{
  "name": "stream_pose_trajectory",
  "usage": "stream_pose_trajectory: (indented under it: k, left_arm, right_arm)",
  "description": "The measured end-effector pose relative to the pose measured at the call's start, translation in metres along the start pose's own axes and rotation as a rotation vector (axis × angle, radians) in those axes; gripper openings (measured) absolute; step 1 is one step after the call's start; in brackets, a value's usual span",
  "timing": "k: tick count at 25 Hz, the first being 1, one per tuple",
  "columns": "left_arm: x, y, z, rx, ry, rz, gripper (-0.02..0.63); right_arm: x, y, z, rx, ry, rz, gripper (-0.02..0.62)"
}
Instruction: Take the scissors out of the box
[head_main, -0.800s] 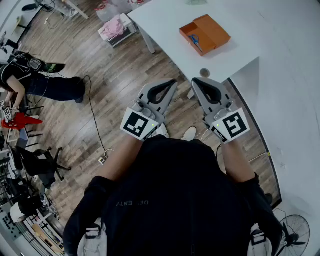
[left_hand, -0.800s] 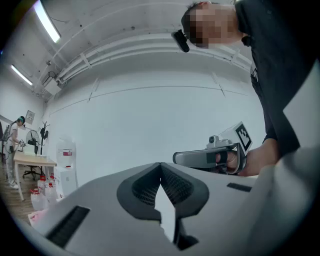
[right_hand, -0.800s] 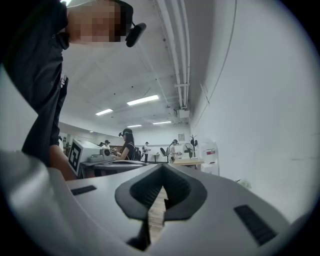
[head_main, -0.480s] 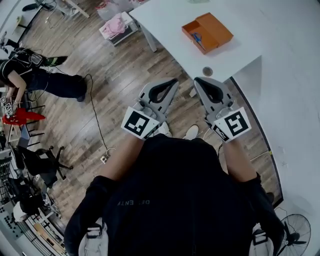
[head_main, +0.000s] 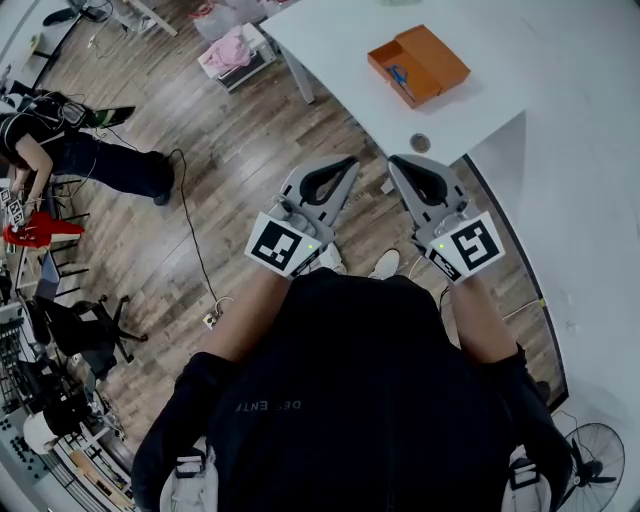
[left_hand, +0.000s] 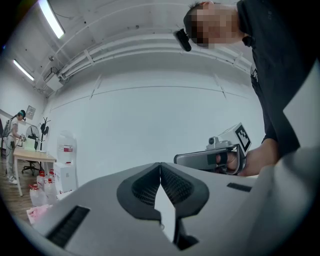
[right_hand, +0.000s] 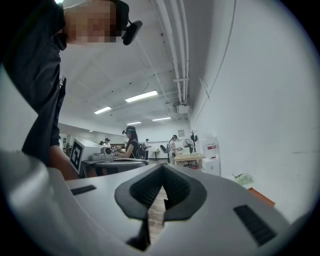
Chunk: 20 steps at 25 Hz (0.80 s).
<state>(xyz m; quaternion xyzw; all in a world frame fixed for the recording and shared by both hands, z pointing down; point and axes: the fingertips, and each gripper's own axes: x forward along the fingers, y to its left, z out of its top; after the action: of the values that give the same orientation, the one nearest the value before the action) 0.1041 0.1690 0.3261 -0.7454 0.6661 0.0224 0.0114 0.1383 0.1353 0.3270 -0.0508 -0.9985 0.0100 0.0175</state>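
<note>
Both grippers were held level in front of the person's chest, over the wooden floor (head_main: 240, 150) and short of the white table (head_main: 340, 50). The left gripper (head_main: 347, 161) had its two jaws pressed together at the tips with nothing between them; its own view showed the left gripper (left_hand: 160, 164) the same way, the dark pads meeting in a single line. The right gripper (head_main: 396, 160) was likewise closed and empty, and the right gripper view confirmed it, the tips of the right gripper (right_hand: 161, 166) touching. The two pairs of jaw tips stood near each other, pointing toward the table's near edge.

The orange box (head_main: 432, 55) lay open on the table, well apart from both grippers and set back from the near edge toward the table's right-hand corner. The scissors (head_main: 403, 76), with blue handles, lay inside the box's left compartment, untouched. A small round disc (head_main: 420, 143) sat on the table just inside its near edge, close to the right gripper's tips.

Off to the left, another person (head_main: 70, 160) was bent low over the floor, and a standing fan (head_main: 590, 465) stood at the lower right.
</note>
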Motion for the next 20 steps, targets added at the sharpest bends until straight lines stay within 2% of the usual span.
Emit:
stream_pose_trajectory:
  k: [10,20]
  left_arm:
    - [-0.008,0.026,-0.005,-0.022,-0.010,-0.012,0.020]
    - [-0.027,0.053,-0.006,-0.016,-0.009,-0.027,0.020]
  right_arm:
    - [0.031,0.008,-0.009,-0.015,0.045,0.003,-0.002]
    - [0.061,0.021,-0.008,-0.011,0.039,-0.015,0.000]
